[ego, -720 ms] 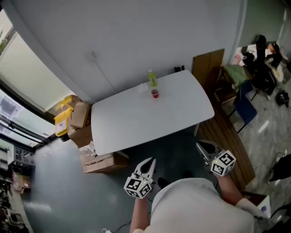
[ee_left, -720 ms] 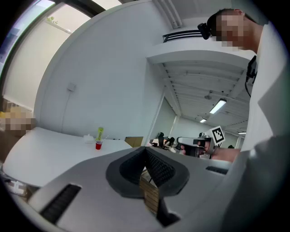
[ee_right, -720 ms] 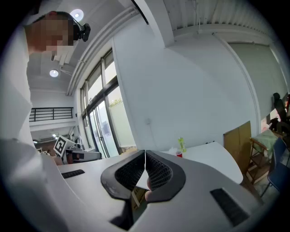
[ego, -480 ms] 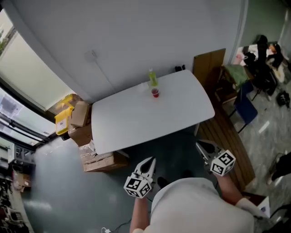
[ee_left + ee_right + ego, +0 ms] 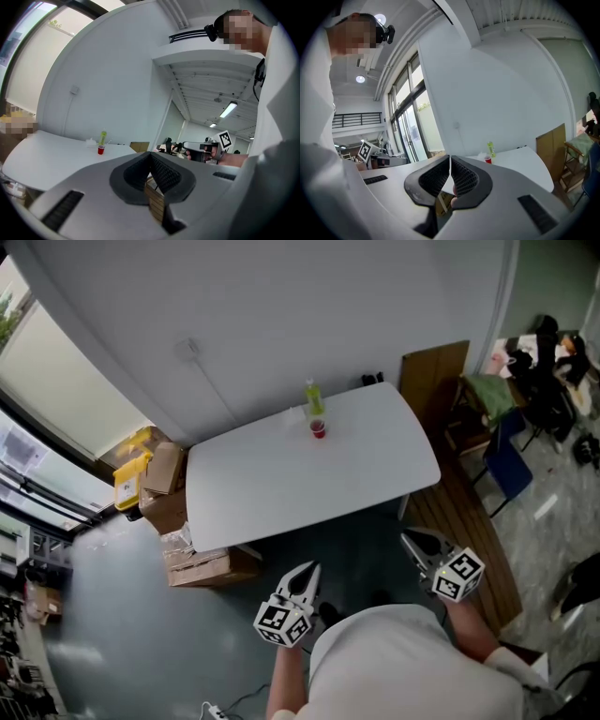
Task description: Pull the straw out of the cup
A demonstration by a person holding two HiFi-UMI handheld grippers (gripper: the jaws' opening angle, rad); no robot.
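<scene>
- One white table (image 5: 309,479) is the largest thing. The person stands back from its near edge. It is bare except for two small things close to its far edge.
- Some cardboard boxes (image 5: 197,563) lie on the floor beside the table's left edge. They have no part in the task.
- Two grippers are held low before the person's body, well apart from the table's near edge: the left gripper (image 5: 309,570) and the right gripper (image 5: 411,540). Both point almost level toward the table. In each gripper view the jaws are pressed together and nothing is between them.
- A green bottle (image 5: 313,399) stands at the far edge, somewhat toward the far right corner.
- The red cup (image 5: 319,428) stands just beside the bottle, on its near side.
- The straw is too small to make out from this distance, so I cannot confirm that it is in the cup.
- As I judge it, no step of the task is done yet. What is left is to come to the far edge, open one gripper, close it on the straw, and draw it upward. The other gripper may need to steady the light cup.
</scene>
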